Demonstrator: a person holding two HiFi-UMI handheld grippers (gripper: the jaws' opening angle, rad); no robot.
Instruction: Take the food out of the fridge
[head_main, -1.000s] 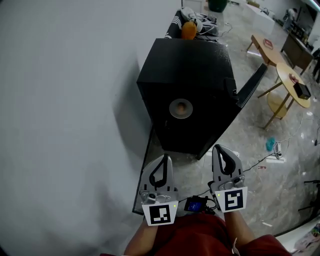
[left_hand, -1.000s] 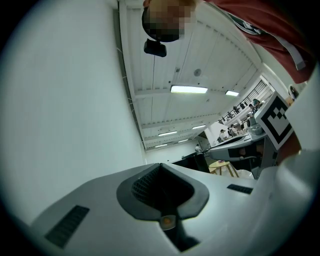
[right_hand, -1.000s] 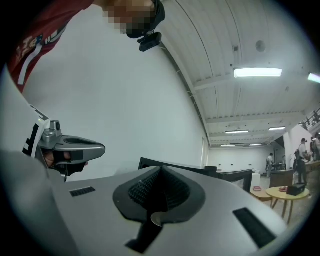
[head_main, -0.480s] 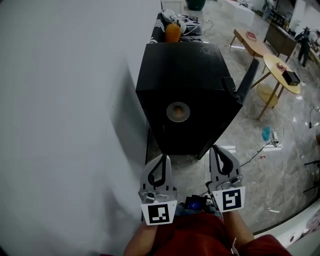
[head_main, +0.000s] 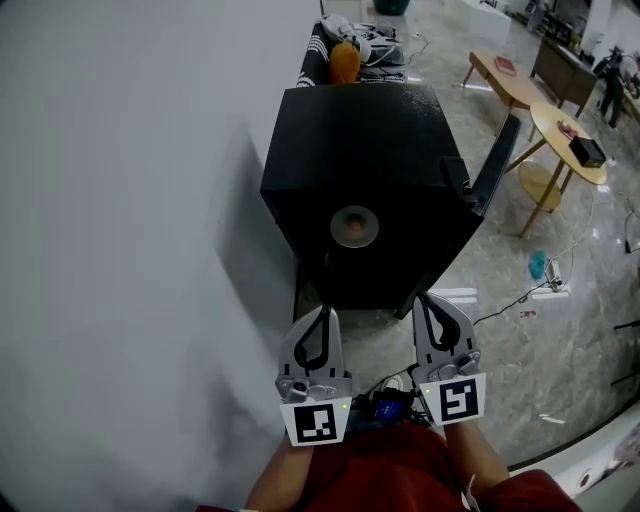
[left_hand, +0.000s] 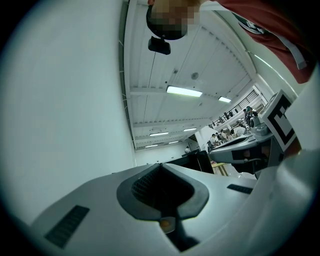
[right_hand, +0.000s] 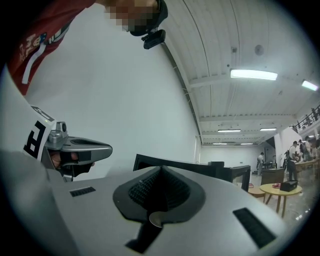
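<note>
My left gripper (head_main: 324, 318) and right gripper (head_main: 424, 304) hang side by side close to my body, fingers clenched on nothing; just ahead stands the black box-shaped fridge (head_main: 370, 150), its door (head_main: 492, 165) open at the right; inside hidden, food not visible; round silver disc (head_main: 353, 226) on its top; orange rounded object (head_main: 344, 62) beyond.

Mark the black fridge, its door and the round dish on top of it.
black fridge (head_main: 395, 140): head view, on its flat top.
door (head_main: 497, 158): head view, on the top edge of the panel.
round dish (head_main: 338, 228): head view, on its left rim.
</note>
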